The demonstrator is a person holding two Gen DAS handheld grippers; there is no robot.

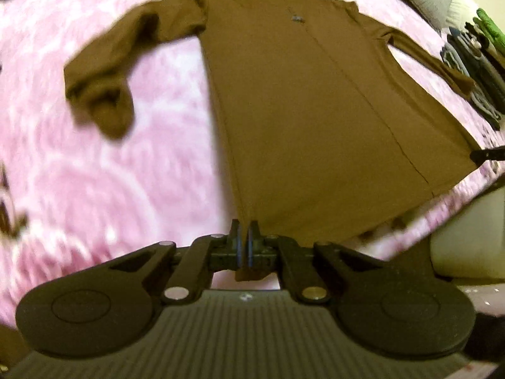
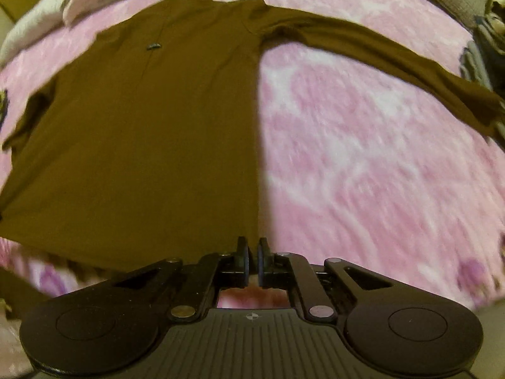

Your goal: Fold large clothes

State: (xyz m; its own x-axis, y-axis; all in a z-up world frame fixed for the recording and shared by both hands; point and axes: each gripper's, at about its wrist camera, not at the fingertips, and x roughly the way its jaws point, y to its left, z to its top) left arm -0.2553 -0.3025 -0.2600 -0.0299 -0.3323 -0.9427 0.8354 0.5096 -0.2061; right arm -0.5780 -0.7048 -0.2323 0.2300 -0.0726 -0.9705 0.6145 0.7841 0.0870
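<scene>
Garment: we see a brown long-sleeved shirt (image 1: 303,101) spread flat on a pink patterned bedspread (image 1: 104,183), collar at the far end, hem at the near end.
Left tongs: our left gripper (image 1: 244,237) is clamped on the near left corner of the hem; a bit of brown cloth shows between and below the fingers.
Right tongs: our right gripper (image 2: 252,252) is closed at the near right corner of the hem, the cloth edge running straight into the pads.
Hem: the near edge looks raised off the bedspread, with a shadow under it in both views.
Left view only: the left sleeve (image 1: 104,79) lies bunched and bent back toward us; a stack of folded clothes (image 1: 476,63) sits at the far right, touched by the right cuff; the tip of the other gripper shows at the right edge.
Right view only: the right sleeve (image 2: 378,50) stretches out straight to the right; pale pillows (image 2: 79,3) lie beyond the collar.
Both views: a small dark logo (image 2: 153,45) sits on the chest.
</scene>
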